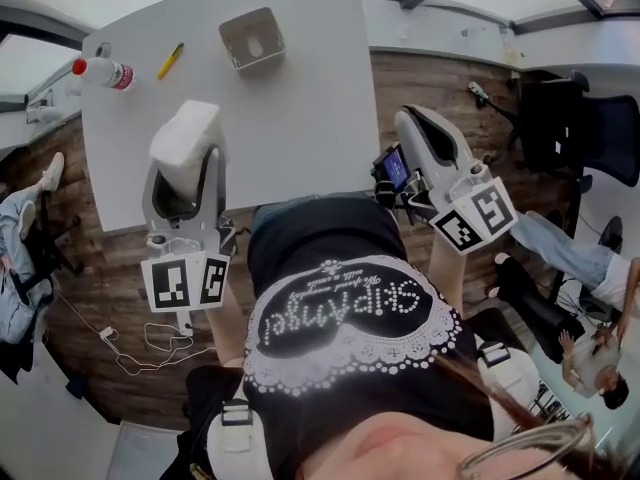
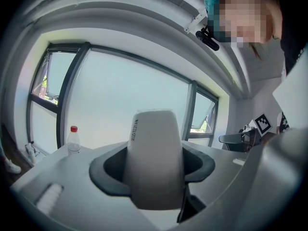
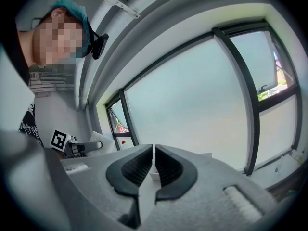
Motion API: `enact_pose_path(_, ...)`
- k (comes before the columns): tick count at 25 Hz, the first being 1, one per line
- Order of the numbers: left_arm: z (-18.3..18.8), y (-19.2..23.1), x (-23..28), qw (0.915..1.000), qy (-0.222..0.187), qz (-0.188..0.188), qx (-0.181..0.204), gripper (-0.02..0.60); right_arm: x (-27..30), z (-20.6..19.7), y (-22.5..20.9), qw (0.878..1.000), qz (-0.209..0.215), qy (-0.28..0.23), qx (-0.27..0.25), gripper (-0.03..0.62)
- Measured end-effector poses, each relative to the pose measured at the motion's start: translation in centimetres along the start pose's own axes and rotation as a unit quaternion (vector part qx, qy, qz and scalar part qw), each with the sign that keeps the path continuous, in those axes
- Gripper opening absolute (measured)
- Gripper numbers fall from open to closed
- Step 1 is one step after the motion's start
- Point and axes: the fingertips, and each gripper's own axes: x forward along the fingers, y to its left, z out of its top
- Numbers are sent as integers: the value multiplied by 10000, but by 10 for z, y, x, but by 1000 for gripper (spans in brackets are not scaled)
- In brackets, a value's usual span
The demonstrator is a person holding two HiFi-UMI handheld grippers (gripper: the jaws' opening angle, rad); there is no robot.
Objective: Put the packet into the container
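A white pillow-shaped packet point(image 1: 186, 136) is held over the near part of the white table point(image 1: 310, 118), with my left gripper point(image 1: 184, 171) shut on it. In the left gripper view the packet point(image 2: 155, 160) fills the gap between the dark jaw pads. The container point(image 1: 252, 38), a small grey open-topped square box, stands at the far middle of the table, well beyond the packet. My right gripper point(image 1: 417, 128) hangs off the table's right edge over the wooden floor. Its jaws point(image 3: 154, 166) are closed together with nothing in them.
A clear bottle with a red cap point(image 1: 101, 71) lies at the table's far left, also visible as the bottle point(image 2: 73, 141). A yellow pen point(image 1: 170, 60) lies beside it. Chairs and seated people are to the right and left. Cables trail on the floor.
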Motion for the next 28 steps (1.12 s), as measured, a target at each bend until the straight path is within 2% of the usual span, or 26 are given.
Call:
enact_pose_path(13, 8, 3, 0, 9997, 78, -236, 68, 279, -3, 5, 13, 9998, -188, -88, 56, 17)
enact_pose_path(20, 1, 8, -2, 9995, 171, -254, 12, 278, 7, 0, 20, 9999, -107, 2, 75, 17)
enact_pose_path(28, 5, 13, 3, 9995, 200, -192, 131, 279, 6, -4, 15, 9997, -166, 29, 171, 17)
